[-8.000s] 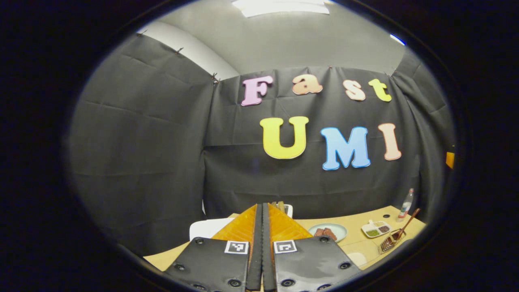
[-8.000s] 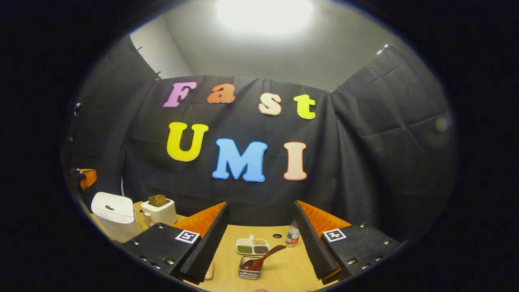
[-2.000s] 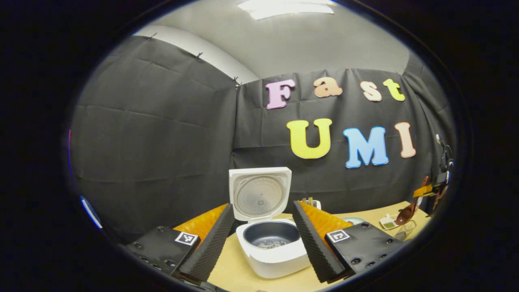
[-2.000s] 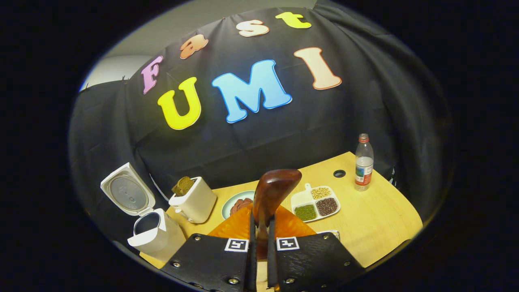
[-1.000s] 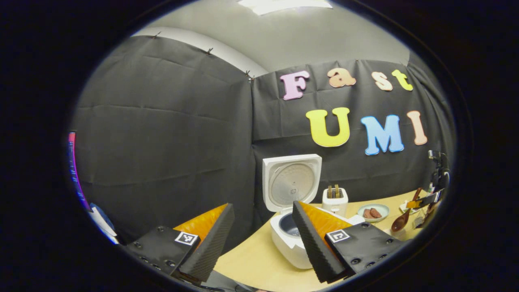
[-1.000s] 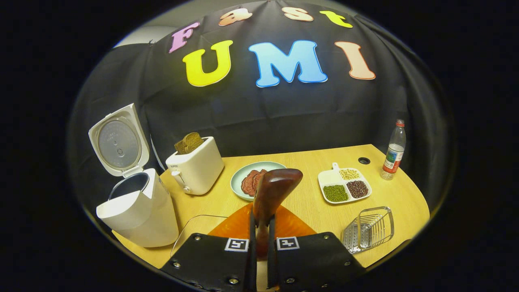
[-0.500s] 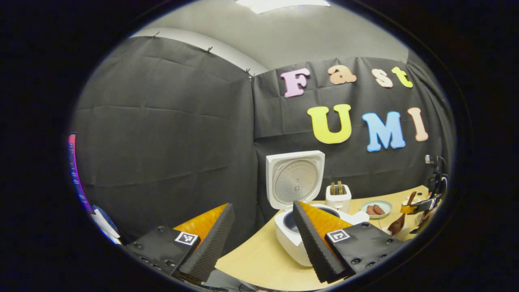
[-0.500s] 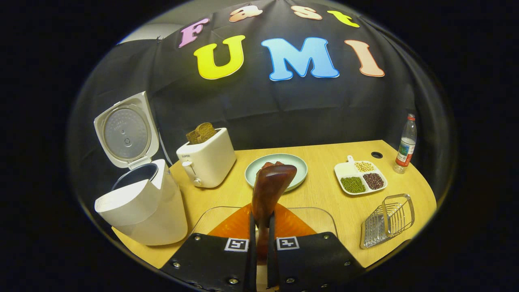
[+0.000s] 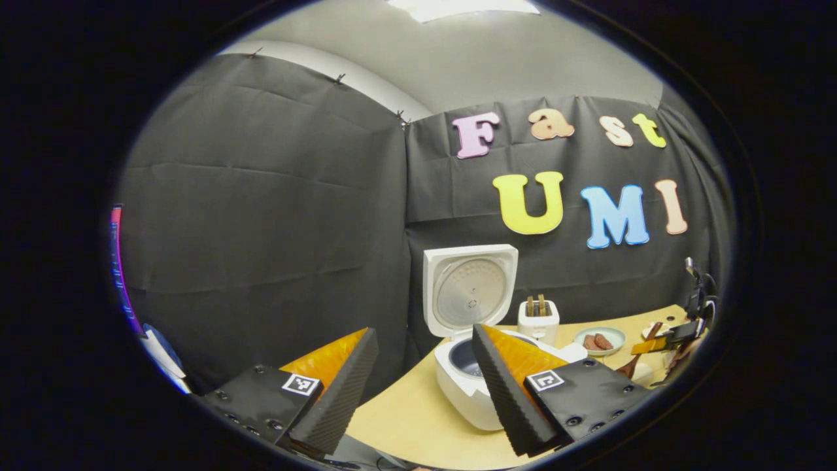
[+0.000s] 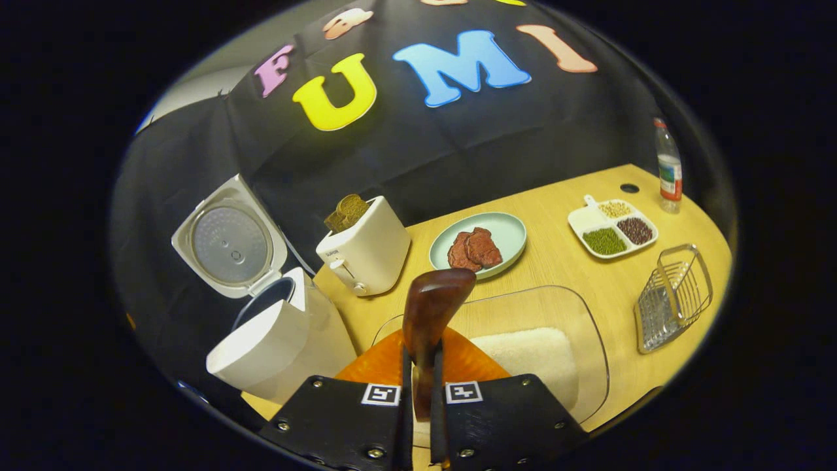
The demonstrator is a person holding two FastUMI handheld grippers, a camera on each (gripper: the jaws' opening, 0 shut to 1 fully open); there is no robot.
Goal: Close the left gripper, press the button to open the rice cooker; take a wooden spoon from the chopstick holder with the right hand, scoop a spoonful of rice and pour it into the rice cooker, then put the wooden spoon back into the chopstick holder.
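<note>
So the right gripper is clamped on the handle of the wooden spoon, bowl end sticking out ahead of the fingers and tipped up a bit. Makes sense to hold it low on the handle like that, since it leaves the whole bowl free to dig in. Directly ahead of and below the spoon sits the clear tray with the rice heaped in it, so my guess is the scoop comes next, and the spoon looks empty so far.

The rice cooker is off to the left of the right gripper, lid flipped up and standing open, inner pot exposed. That's why the left gripper is just hanging back with its fingers spread wide, nothing between them: the button job looks done. From its own view the cooker is just ahead and slightly right.

The chopstick holder, a wire basket, is out to the right of the right gripper on the table, empty and waiting for the spoon to come back. Toaster and a plate sit farther ahead, out of the way of the scoop-to-cooker path, I'd say.
</note>
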